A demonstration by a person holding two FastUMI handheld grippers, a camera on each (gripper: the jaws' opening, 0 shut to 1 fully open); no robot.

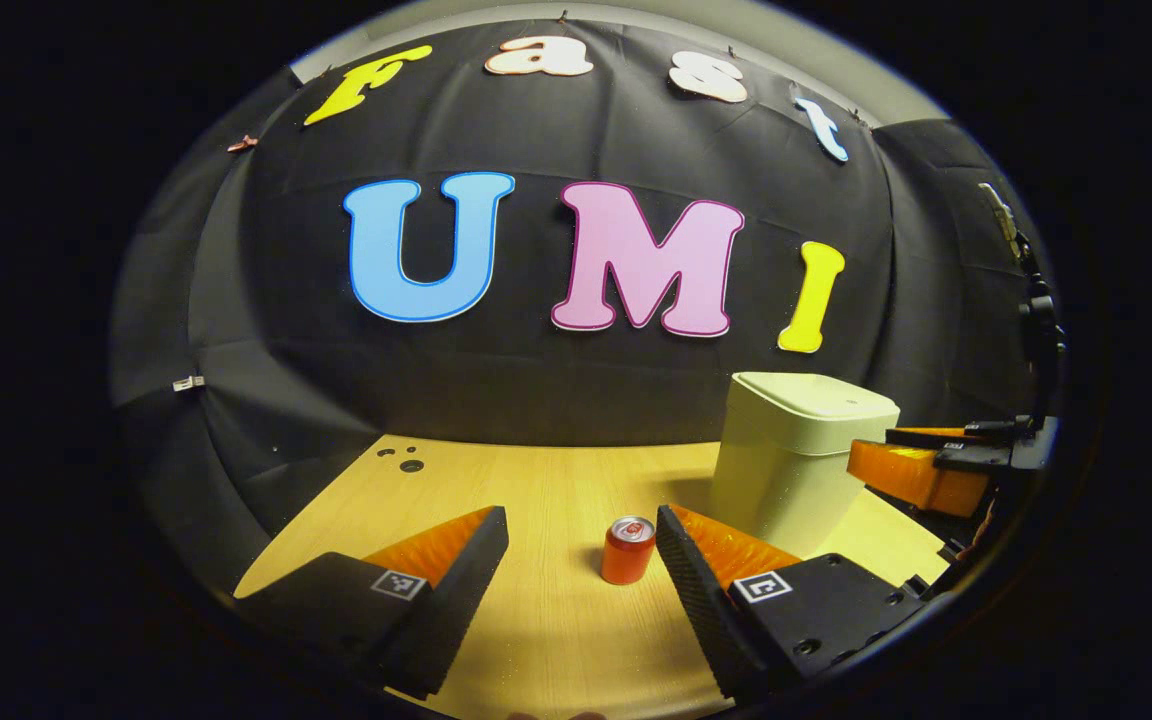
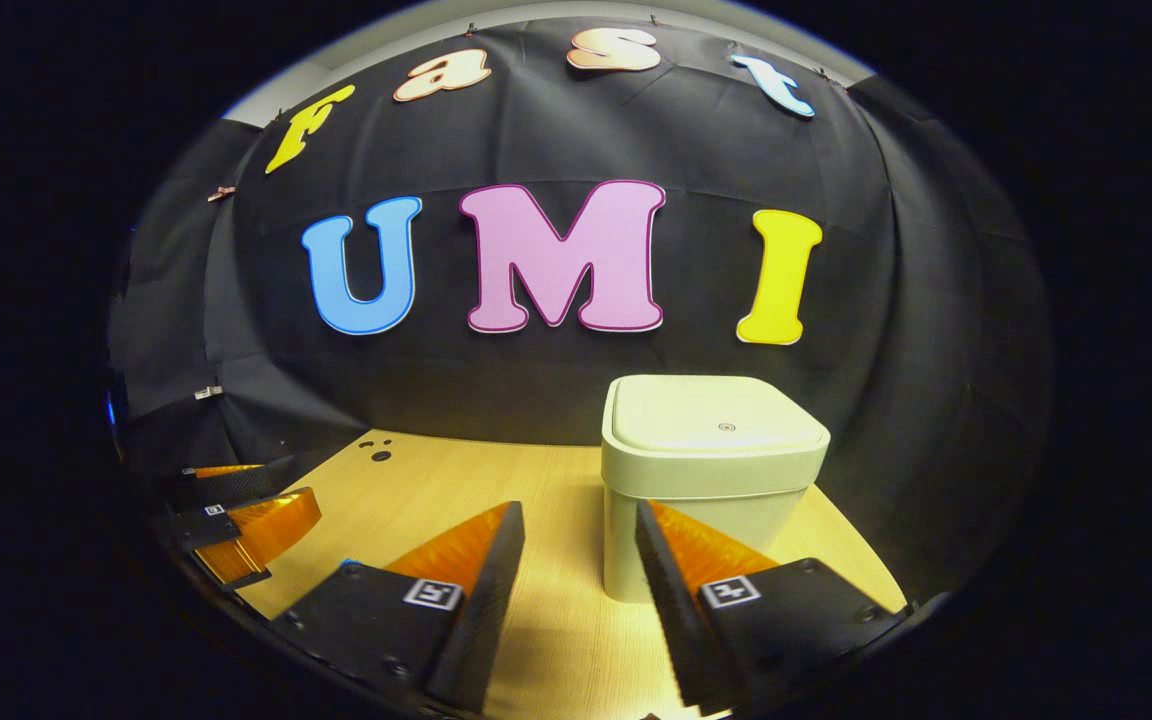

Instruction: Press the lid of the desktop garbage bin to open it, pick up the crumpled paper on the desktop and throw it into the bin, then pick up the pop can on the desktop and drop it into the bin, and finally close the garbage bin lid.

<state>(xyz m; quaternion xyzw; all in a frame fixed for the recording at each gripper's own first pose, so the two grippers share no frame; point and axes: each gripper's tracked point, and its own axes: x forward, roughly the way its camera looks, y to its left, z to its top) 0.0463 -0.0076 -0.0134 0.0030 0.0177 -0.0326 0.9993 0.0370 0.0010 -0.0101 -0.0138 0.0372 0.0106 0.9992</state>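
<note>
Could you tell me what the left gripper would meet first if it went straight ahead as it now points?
Probably the pop can, upright between the open left gripper fingers, though depth is unclear.

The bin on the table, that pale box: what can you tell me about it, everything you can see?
The garbage bin is a pale, cream-coloured box with rounded corners, seemingly smooth plastic. Its flat lid is shut, with a small dot near the middle. It stands upright on the wooden table, towards the back near the black cloth wall. Nothing touches it; the pop can stands apart from it, nearer the camera in the left gripper view.
</note>
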